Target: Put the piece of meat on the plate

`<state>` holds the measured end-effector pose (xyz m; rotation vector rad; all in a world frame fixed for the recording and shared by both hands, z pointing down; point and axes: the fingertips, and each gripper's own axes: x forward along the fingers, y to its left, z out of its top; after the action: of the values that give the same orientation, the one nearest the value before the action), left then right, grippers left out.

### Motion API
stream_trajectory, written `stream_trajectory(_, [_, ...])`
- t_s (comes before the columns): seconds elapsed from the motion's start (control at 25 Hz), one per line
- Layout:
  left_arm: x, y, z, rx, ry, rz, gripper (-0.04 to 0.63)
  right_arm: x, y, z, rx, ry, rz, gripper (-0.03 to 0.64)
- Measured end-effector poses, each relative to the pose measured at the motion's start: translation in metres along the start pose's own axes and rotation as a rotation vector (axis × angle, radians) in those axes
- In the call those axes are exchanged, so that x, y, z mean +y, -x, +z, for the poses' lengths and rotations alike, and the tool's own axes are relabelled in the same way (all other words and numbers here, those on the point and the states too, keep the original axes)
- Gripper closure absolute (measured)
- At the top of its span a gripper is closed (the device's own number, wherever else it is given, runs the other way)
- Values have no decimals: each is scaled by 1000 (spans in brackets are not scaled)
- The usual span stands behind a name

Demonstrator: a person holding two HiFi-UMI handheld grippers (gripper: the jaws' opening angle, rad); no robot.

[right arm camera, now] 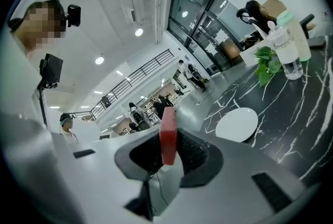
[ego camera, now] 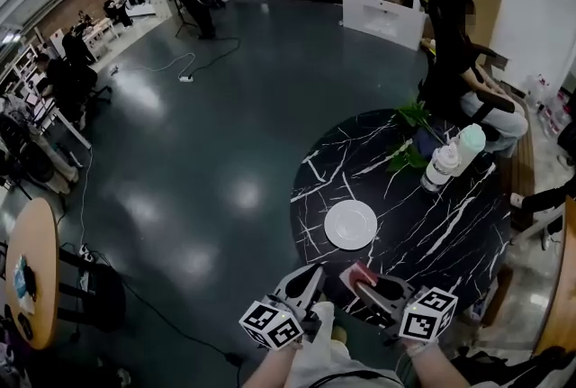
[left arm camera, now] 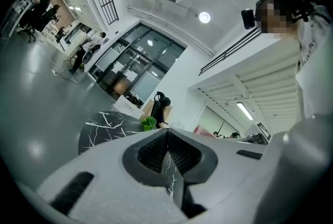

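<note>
A red slab, the piece of meat, stands on edge between the pads of my right gripper, which is shut on it. In the head view the meat and the right gripper hover over the near rim of the black marble table. The empty white plate lies just beyond them; the right gripper view shows the plate ahead and to the right. My left gripper is beside the right one at the table's edge. It is shut and holds nothing.
At the table's far side stand a clear bottle, a pale green bottle and a green plant. A person sits in a chair behind them. A round wooden table stands at the left.
</note>
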<state>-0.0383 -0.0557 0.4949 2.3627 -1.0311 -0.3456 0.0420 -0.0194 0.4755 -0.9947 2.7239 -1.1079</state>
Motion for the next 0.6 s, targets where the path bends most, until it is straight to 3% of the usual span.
stream_trajectory(0.6, [92,-81,-4,24,26,65,586,-113,-75,20,151,-2,-116,528])
